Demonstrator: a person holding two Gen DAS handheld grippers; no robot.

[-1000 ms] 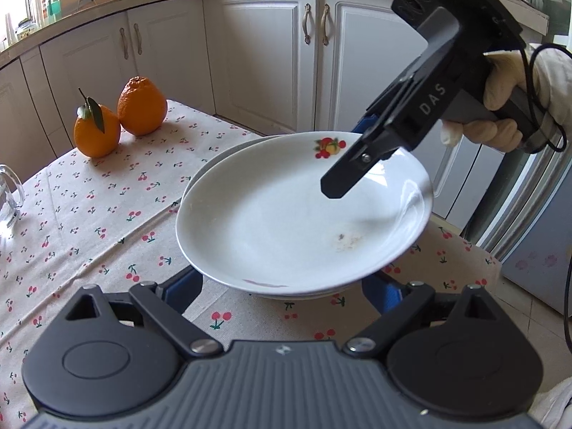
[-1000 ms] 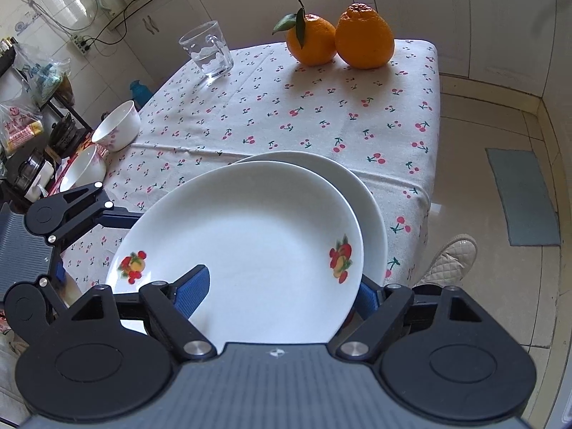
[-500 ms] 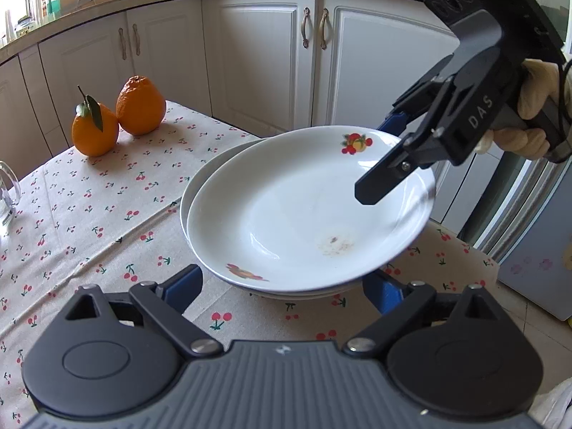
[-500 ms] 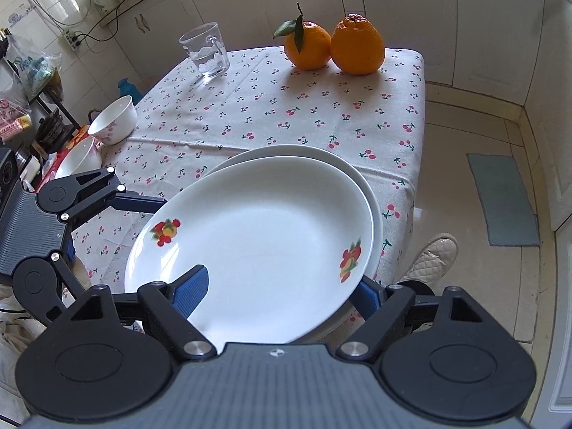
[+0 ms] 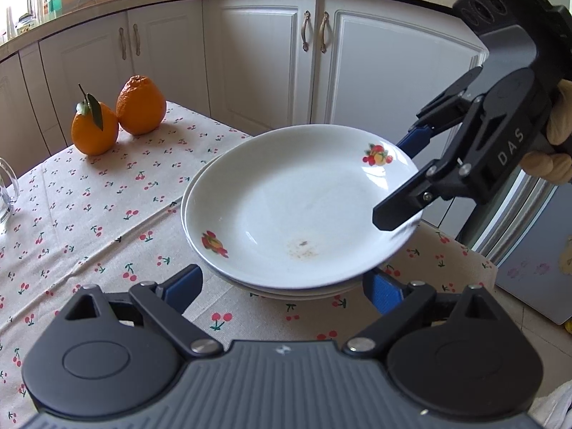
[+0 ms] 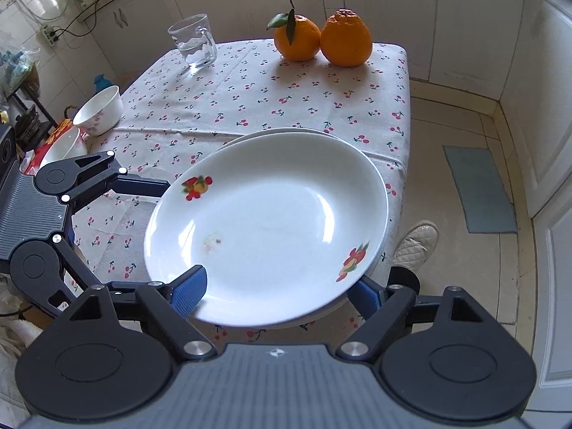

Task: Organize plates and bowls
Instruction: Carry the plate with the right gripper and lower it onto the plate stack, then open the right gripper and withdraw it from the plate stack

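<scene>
Pinching the near rim of the top plate (image 6: 266,225), the right gripper (image 6: 275,289) has one blue pad over the glaze and the other under the edge, holding that plate tilted on the lower plate (image 5: 286,291) near the corner of the cherry-print tablecloth (image 5: 89,221). The left gripper (image 5: 284,284) is spread wide around the stack's edge, touching nothing I can see. Glazed ceramic should be stiff, fairly heavy, slick and chip-prone, so the rim is the sensible hold, kept level. "DAS" is readable on the right gripper's body; the plates show only fruit decals.
</scene>
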